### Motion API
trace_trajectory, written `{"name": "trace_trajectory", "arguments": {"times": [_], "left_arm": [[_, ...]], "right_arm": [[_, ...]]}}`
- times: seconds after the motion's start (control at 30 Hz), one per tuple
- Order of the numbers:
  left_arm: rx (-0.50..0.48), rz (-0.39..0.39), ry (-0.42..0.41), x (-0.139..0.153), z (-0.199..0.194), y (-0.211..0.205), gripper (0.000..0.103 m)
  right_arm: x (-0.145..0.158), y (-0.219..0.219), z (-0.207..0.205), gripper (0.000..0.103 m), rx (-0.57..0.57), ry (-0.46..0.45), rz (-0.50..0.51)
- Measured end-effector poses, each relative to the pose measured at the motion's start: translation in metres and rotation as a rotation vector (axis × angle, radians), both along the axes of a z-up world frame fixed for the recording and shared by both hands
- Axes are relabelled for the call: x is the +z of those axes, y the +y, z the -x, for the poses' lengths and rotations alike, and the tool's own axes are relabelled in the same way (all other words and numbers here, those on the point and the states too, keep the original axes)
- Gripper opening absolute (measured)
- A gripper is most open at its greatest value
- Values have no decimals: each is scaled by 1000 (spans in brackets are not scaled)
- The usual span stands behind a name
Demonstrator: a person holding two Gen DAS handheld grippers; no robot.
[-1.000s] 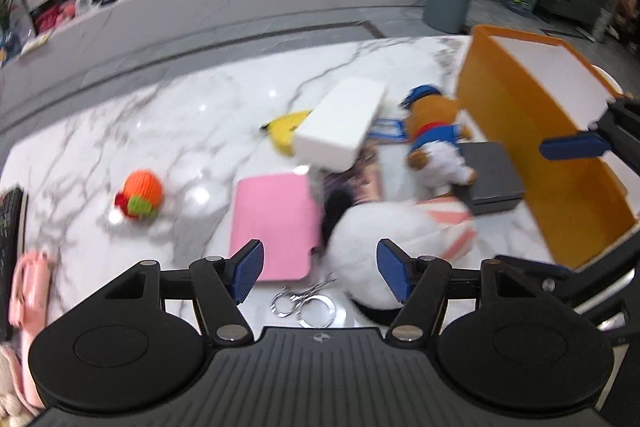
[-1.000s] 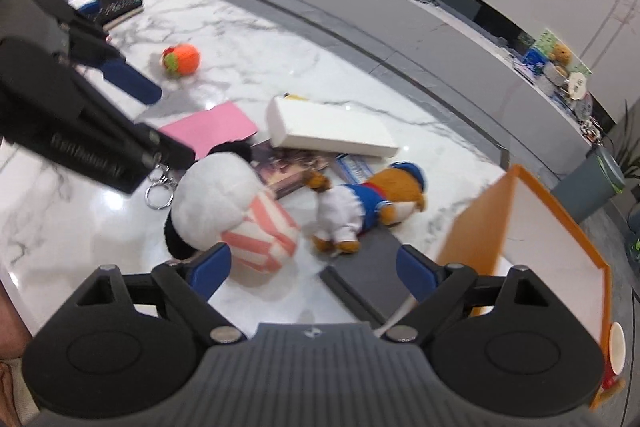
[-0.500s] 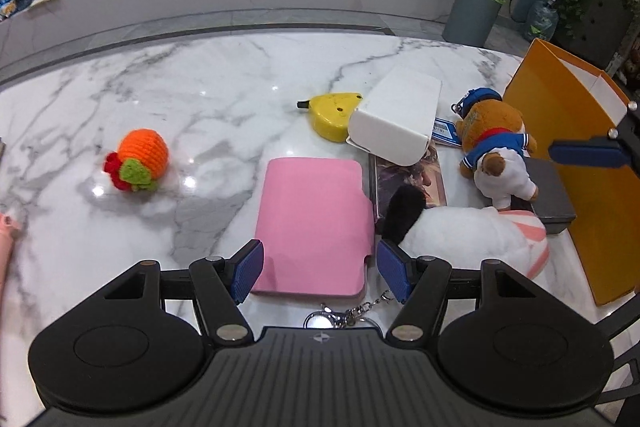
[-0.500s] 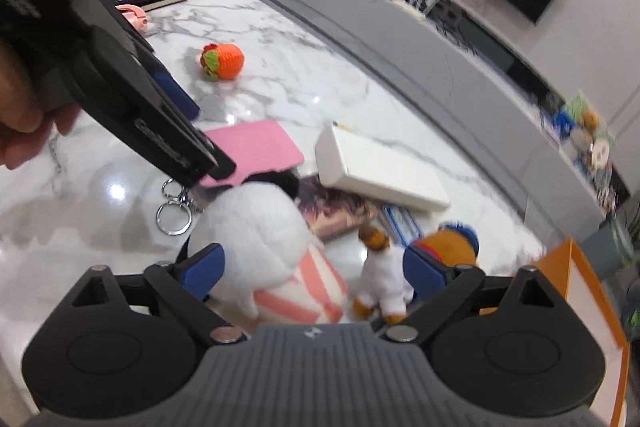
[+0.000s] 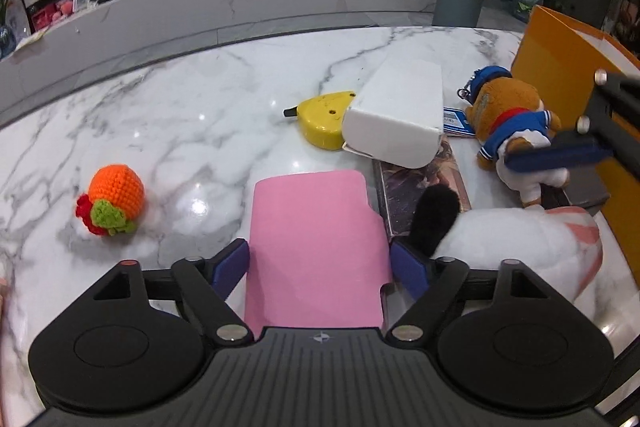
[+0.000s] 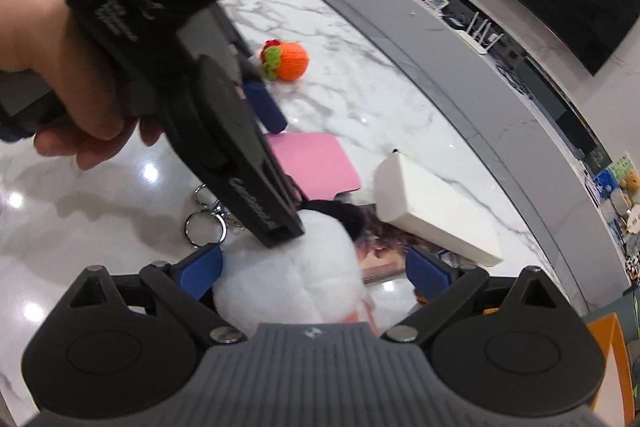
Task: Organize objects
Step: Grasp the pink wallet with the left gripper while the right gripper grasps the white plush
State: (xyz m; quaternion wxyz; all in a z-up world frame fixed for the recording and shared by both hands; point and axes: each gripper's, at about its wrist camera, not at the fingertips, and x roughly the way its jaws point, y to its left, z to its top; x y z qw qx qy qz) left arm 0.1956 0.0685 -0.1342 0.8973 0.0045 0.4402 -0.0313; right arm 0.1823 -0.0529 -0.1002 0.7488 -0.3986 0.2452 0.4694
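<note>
White-veined marble worktop (image 5: 168,115), cluttered. Left wrist view: the left gripper (image 5: 320,265) straddles the pink folder (image 5: 316,235), which lies flat; its jaws are opening, blue pads at either edge of the sheet, not pressing on it. Beyond lie a yellow tape measure (image 5: 320,121), a white box (image 5: 396,119) resting partly on a dark book (image 5: 416,183), a brown bear in a blue sailor top (image 5: 508,123), and a crocheted orange toy (image 5: 116,195) well apart to the left. The orange bin (image 5: 560,59) stands at the right edge; nothing shows inside it from here.

Right wrist view: the right gripper (image 6: 314,269) stands wide, nothing clamped, with the white plush (image 6: 292,279) between its pads, the left pad close against the fur. A hand (image 6: 60,67) carries the other tool across the frame. A key ring (image 6: 204,227) lies just beside the plush.

Judgement: sorting has barely begun. Every item seen sits loose on the marble; all remain to be gathered, presumably into the bin.
</note>
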Motion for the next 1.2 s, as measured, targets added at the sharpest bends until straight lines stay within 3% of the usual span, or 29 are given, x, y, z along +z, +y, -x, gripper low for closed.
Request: {"name": "trace_trajectory", "arguments": {"times": [0.2,0.47,0.77,0.93,1.2], "left_arm": [[39,68,12,-9,-2,10,97],[23,34,36,-6,5,5,93],[-25,22,53,-5,49,-3,93],[-5,-37,48,-6,46,-13,95],[4,-36,44,-6,48,-15,92]], "right_arm": [[-12,-2,-4,84,-22,65,13],[-8,-12,-6,81,-68,97,10],[-7,-28,-8,81,-109,137,22],[-9,-29,-6,82,-103,100,40],[-6,-34,-11,78,-119,121,32]]}}
